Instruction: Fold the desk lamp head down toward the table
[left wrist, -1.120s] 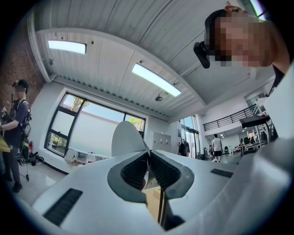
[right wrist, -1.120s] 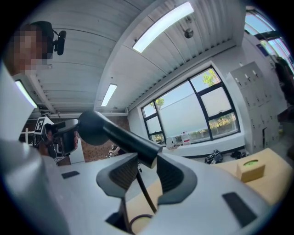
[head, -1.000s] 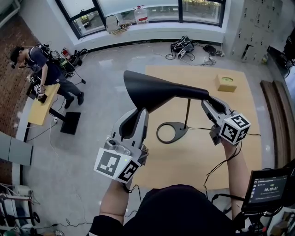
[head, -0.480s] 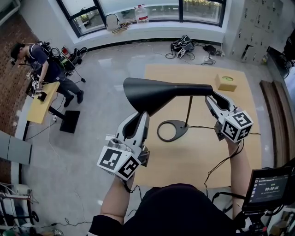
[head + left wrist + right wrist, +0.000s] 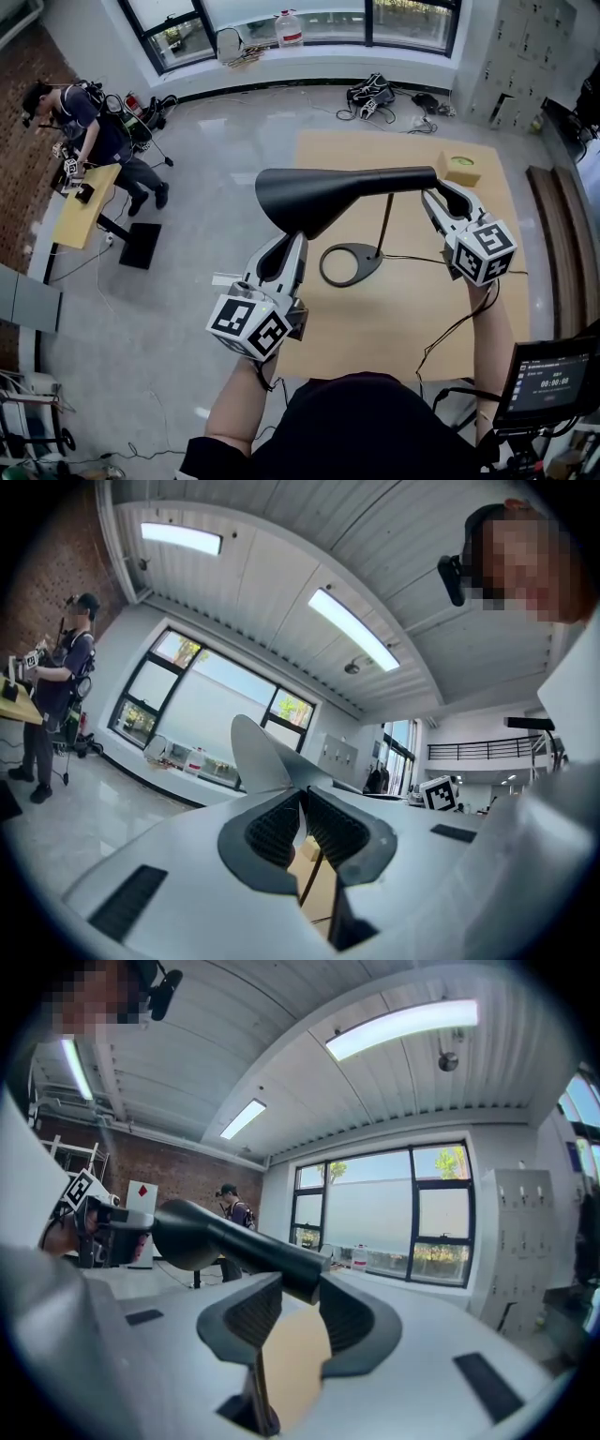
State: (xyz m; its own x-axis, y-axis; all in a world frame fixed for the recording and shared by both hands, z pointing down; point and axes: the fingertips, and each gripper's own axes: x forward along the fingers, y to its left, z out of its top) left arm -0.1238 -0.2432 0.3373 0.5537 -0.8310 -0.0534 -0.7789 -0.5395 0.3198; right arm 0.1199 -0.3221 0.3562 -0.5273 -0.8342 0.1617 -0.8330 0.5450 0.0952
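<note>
Two grippers hold one black lamp above a tan table (image 5: 412, 319). At far left, well apart from the table, a person (image 5: 89, 131) stands at a small desk (image 5: 80, 220) on the grey floor. The left gripper (image 5: 296, 240) points about level, and its jaws are pinched nearly together on the thin rim of the shade, with the pads pressing it from both sides. The lamp head (image 5: 319, 192) lies roughly level over the table, its wide mouth to the left and its narrow neck to the right. Below it the flat base (image 5: 352, 265) rests on the table, and a thin stem (image 5: 382, 225) rises from the base toward the neck. The right gripper (image 5: 433, 195) has its jaws set wide, clasping the end of the neck between the pads. Past it, a small box (image 5: 459, 170) sits near the table's far edge. A screen (image 5: 548, 380) shows at lower right.
</note>
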